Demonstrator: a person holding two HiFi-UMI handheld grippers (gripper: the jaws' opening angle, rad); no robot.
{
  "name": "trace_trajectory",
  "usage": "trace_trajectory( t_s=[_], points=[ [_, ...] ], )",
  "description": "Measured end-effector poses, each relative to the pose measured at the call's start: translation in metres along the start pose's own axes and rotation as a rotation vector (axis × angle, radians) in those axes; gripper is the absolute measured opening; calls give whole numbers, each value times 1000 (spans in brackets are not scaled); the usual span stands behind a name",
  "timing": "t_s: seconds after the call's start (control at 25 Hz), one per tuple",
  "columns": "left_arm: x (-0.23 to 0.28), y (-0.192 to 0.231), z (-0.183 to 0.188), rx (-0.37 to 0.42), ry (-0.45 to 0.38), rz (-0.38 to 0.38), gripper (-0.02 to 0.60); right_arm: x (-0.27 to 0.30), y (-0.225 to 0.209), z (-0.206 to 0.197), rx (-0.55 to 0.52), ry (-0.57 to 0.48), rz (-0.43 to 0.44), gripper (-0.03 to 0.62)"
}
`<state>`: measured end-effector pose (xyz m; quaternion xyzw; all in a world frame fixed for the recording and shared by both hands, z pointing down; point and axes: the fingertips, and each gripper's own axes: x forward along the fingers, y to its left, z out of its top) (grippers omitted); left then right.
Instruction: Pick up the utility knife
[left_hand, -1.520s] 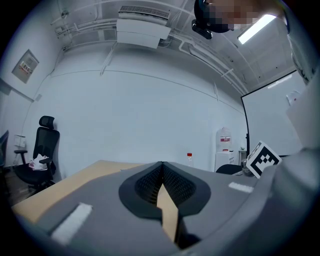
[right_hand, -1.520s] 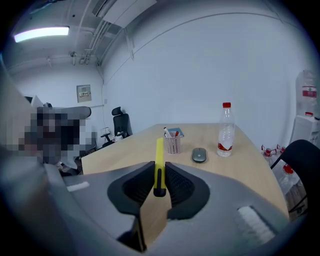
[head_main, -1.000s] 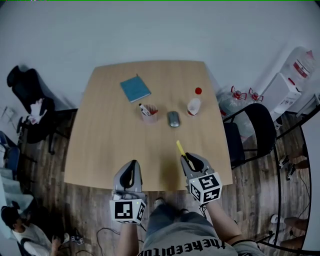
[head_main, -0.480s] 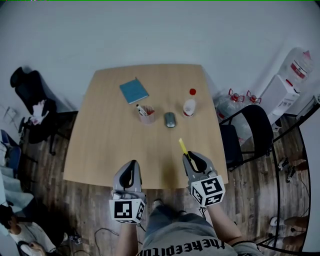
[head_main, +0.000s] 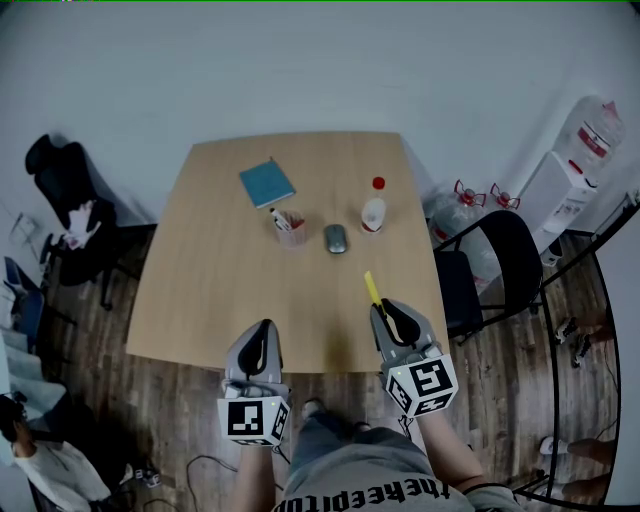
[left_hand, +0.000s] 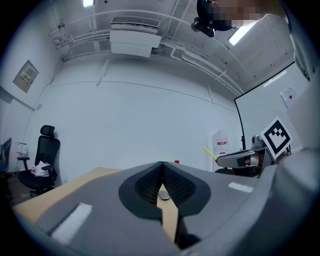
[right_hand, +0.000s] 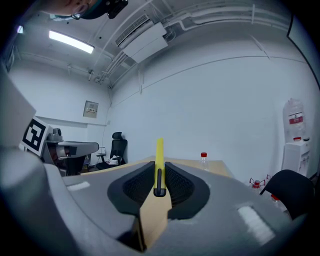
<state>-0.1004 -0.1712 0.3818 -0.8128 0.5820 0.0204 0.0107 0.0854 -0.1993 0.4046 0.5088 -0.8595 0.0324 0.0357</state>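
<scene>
Wood tabletop (head_main: 220, 280) stands against a pale wall on a dark plank floor (head_main: 110, 400). On its far half lie a blue notebook (head_main: 267, 183), a cup of pens (head_main: 290, 228), a grey mouse (head_main: 335, 238) and a clear bottle with a red cap (head_main: 373, 212), the last three in a loose row. A black office chair (head_main: 70, 215) sits off the left side. Another black chair (head_main: 505, 265) and a white water dispenser (head_main: 580, 170) are to the right.

Both tools are held level, side by side and pointing away from the person, over the near edge of the tabletop. The left tool (head_main: 262, 328) has its jaws together at the tips with nothing between them. The right tool (head_main: 384, 306) is closed on the yellow utility knife (head_main: 372, 289), gripping its black rear end. The yellow body sticks out ahead past the jaw tips and angles slightly upward. The knife is in the air, clear of the tabletop, above its near right part and nearer the person than the mouse and bottle.
</scene>
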Motion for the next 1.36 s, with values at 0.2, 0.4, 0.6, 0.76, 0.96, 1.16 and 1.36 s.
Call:
trace_trajectory(
  t_s=[0.2, 0.4, 0.6, 0.76, 0.96, 1.16, 1.36],
  points=[
    [-5, -6, 4, 2, 1, 6, 20, -11, -2, 11, -1, -50, -2, 66],
    [-11, -11, 6, 7, -7, 11, 20, -22, -2, 19, -13, -89, -7, 66],
    [-15, -13, 8, 10, -16, 16, 20, -28, 0, 25, -28, -110, -9, 66],
    [-19, -13, 7, 11, -24, 16, 20, -31, 1, 26, -26, -118, -9, 66],
    [-21, -14, 9, 13, -23, 17, 20, -33, 1, 28, -31, -128, -9, 66],
    [-21, -16, 11, 13, -19, 20, 20, -34, 1, 30, -31, -138, -9, 66],
    [-21, -15, 6, 17, -28, 16, 20, -34, 1, 30, -33, -144, -10, 66]
  ],
)
